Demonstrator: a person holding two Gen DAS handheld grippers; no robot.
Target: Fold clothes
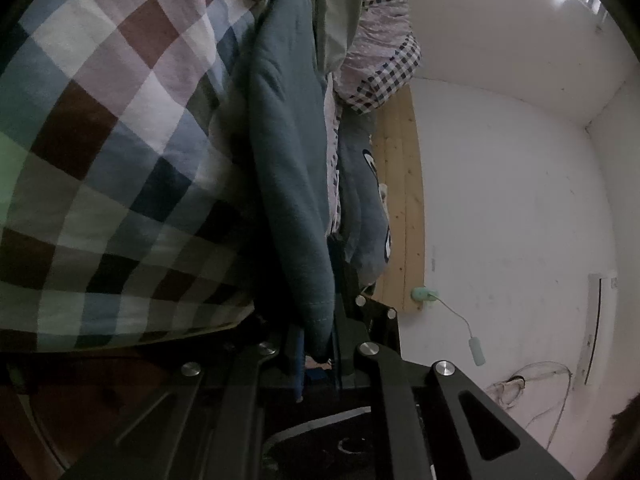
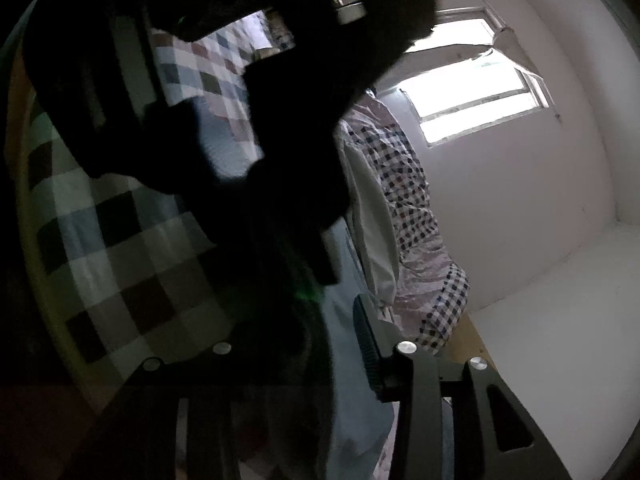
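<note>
Evidently the step in hand is the taking-up of one garment for folding. In the left wrist view the left gripper (image 1: 316, 344) is pinched tight on the hem of a dark teal garment (image 1: 288, 152), which runs from the lower centre of the frame up toward the top, lying against a checked bedspread (image 1: 104, 128) that fills the left half. Other clothes are heaped beside it at upper centre: a small-check shirt (image 1: 384, 76) and a blue piece with a printed motif (image 1: 366, 208), next to a strip of pale wood (image 1: 404, 184) and a white wall.

In the right wrist view the right gripper (image 2: 340, 332) stands partly parted; its ribbed finger (image 2: 366, 340) shows at lower centre, the other is lost in shadow. A pale blue-grey cloth (image 2: 352, 400) hangs between them, but whether the pads press on it cannot be made out.

Next, I judge, the right gripper needs a sure hold on the opposite edge, so the cloth can be spread flat on the bed before the first fold.
</note>
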